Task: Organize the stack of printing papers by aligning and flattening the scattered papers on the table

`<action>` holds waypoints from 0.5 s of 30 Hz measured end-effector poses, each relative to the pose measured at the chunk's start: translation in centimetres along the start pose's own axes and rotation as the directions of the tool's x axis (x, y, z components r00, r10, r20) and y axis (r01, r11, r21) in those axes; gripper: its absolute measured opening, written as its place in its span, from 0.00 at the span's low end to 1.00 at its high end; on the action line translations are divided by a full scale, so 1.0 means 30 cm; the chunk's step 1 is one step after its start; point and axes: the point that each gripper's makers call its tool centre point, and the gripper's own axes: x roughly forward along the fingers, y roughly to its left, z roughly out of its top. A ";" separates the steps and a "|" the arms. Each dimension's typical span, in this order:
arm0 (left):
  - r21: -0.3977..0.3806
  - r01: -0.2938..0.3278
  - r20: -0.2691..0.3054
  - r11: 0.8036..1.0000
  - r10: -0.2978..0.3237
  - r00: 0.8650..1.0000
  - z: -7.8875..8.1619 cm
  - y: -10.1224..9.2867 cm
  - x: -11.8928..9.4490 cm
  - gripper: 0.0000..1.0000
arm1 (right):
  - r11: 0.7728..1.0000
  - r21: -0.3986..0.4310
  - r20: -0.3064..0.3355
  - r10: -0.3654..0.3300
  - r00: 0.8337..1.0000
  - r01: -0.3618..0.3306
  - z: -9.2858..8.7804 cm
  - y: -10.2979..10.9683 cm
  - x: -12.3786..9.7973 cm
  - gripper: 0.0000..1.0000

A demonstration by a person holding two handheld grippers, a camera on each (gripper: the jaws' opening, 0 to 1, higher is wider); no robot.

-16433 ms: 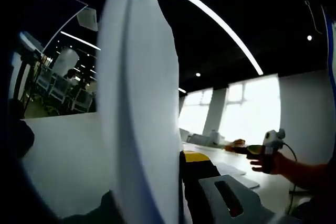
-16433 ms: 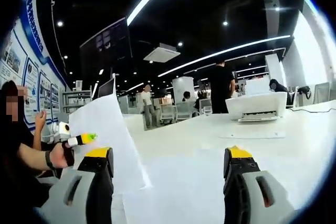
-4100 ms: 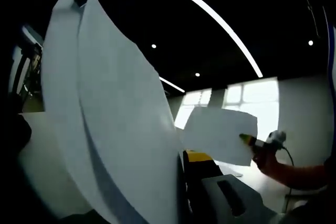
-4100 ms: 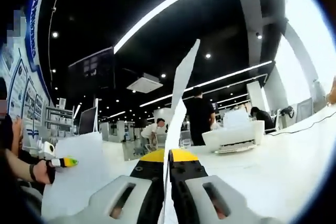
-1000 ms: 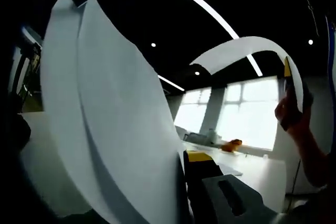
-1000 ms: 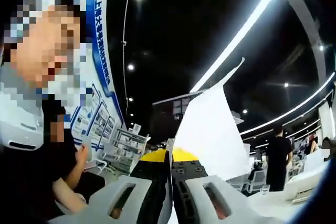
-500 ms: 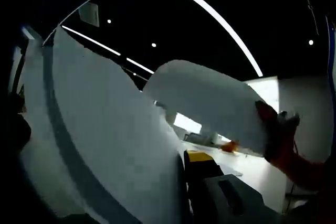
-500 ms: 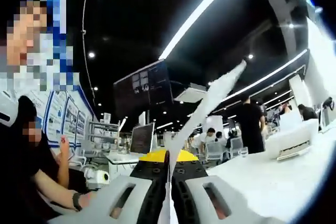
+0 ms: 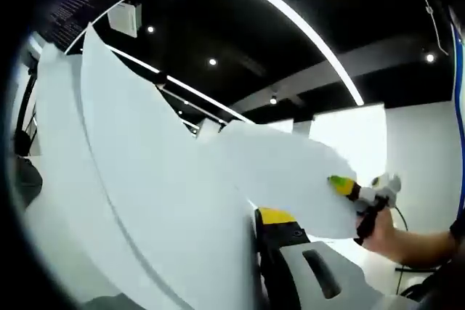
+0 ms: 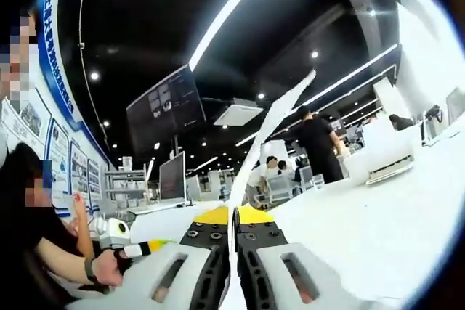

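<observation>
Step in hand, by judgement: gathering loose sheets in the air, not yet squared on the desk (image 10: 407, 201); next move calls for bringing the single sheet flush against the held bundle, then tapping edges level. Left hand-held gripper (image 9: 254, 215): clamped on a bundle of printing papers (image 9: 145, 201), which rises up and to the left of its yellow-tipped jaws. Right hand-held gripper (image 10: 232, 215): jaws together on a single sheet (image 10: 272, 132), seen edge-on, rising between them; in the left gripper view this sheet meets the bundle. Desk: white, lying beyond, to the right.
</observation>
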 end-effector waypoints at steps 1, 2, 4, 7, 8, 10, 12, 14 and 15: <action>0.000 0.000 0.000 1.000 0.000 1.000 0.000 0.000 0.000 0.11 | 1.000 0.000 0.005 0.005 1.000 -0.005 0.000 0.007 0.002 0.00; 0.001 0.000 0.000 1.000 0.000 1.000 0.000 0.000 0.000 0.11 | 1.000 0.000 0.009 0.009 1.000 -0.009 0.000 0.014 0.004 0.00; -0.007 0.001 0.002 1.000 -0.001 1.000 0.001 0.001 0.001 0.13 | 1.000 -0.010 0.006 0.027 1.000 -0.027 -0.008 0.037 0.012 0.00; -0.070 0.004 0.036 0.998 -0.002 0.999 0.021 0.006 -0.002 0.16 | 0.999 -0.006 -0.004 0.043 0.999 -0.043 -0.025 0.046 0.016 0.00; -0.091 0.006 0.047 0.996 -0.002 0.999 0.027 0.011 -0.006 0.17 | 0.999 0.002 -0.006 0.047 0.999 -0.047 -0.032 0.050 0.018 0.00; -0.108 0.003 0.058 0.994 0.003 0.998 0.033 0.020 -0.011 0.17 | 0.998 0.024 -0.006 0.053 0.999 -0.053 -0.047 0.060 0.022 0.00; -0.109 0.004 0.060 0.994 0.002 0.998 0.034 0.015 -0.010 0.18 | 0.997 0.047 -0.001 0.057 0.998 -0.057 -0.057 0.071 0.024 0.00; -0.097 0.005 0.054 0.995 0.001 0.999 0.030 0.011 -0.008 0.18 | 0.996 0.071 0.005 0.058 0.998 -0.058 -0.068 0.083 0.026 0.00; -0.093 0.004 0.051 0.996 0.000 0.999 0.028 0.010 -0.008 0.18 | 0.995 0.085 0.007 0.055 0.998 -0.055 -0.075 0.088 0.027 0.00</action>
